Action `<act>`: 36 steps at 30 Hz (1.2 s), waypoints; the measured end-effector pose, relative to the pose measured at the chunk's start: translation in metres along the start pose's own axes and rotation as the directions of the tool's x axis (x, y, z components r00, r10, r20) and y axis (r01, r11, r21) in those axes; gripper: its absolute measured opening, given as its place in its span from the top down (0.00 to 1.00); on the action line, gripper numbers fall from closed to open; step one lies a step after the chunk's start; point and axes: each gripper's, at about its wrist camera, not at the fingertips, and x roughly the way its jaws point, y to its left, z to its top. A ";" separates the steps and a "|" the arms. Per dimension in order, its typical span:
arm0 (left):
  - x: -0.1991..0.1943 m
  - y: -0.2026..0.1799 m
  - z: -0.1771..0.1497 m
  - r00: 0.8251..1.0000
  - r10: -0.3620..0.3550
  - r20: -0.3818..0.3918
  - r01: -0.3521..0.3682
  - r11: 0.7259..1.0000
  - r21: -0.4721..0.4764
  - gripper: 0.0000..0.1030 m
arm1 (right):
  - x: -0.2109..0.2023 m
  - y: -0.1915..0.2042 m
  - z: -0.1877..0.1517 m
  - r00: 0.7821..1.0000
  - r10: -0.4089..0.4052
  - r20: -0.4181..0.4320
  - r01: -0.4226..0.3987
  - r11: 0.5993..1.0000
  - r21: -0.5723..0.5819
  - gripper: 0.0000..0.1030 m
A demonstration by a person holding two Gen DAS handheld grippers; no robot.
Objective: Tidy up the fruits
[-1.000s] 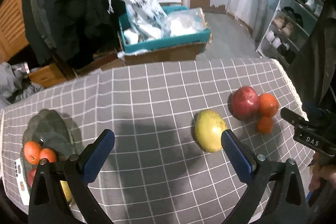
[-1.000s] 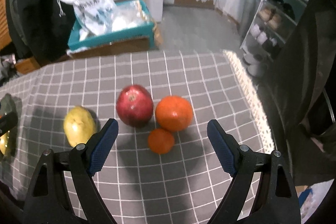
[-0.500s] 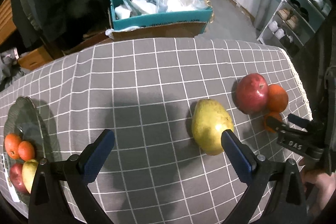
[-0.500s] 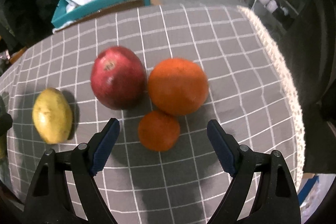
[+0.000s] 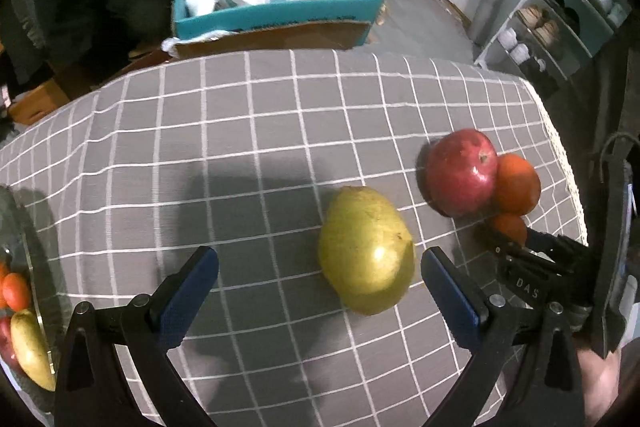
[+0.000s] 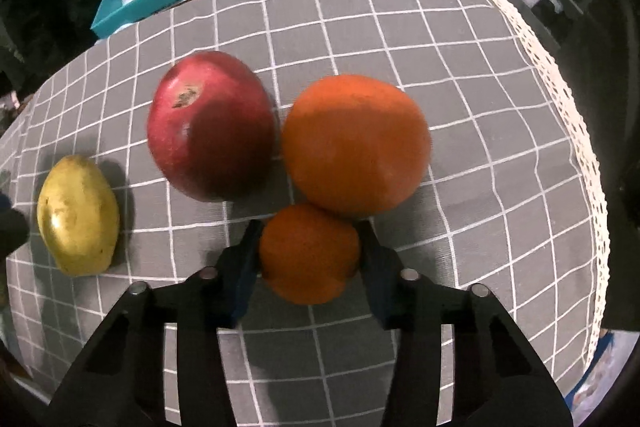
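While "DAS" reads on my right gripper [image 6: 310,255] body, its fingers [image 6: 240,267] clamp the small orange mandarin [image 6: 310,253], touching big round orange [image 6: 356,143] & red apple [image 6: 210,125] on grey checked desk [image 6: 480,147]. Left gripper [image 5: 320,275] gapes, empty; yellow-green pear [image 5: 366,249] sits btwn its fingers, near the right one.

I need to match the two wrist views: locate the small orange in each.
Left wrist: small orange at far right, below the red apple, partly hidden by the right gripper.
Right wrist: small orange low centre, between the right gripper pads.
Shared landmark: yellow pear.
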 end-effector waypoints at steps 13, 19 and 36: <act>0.030 -0.018 -0.004 0.999 -0.009 -0.053 0.010 1.000 0.029 0.03 | -0.027 -0.001 -0.003 0.998 -0.034 0.058 0.034 0.999 0.008 0.57; 0.037 -0.018 -0.006 0.996 -0.057 -0.074 0.058 0.998 0.023 0.32 | -0.031 0.001 -0.005 0.997 -0.039 0.069 0.039 0.999 0.005 0.57; 0.012 -0.025 -0.013 1.000 -0.019 -0.005 0.020 0.996 0.091 0.37 | -0.049 0.011 -0.005 0.990 -0.065 0.125 0.070 0.997 -0.037 0.57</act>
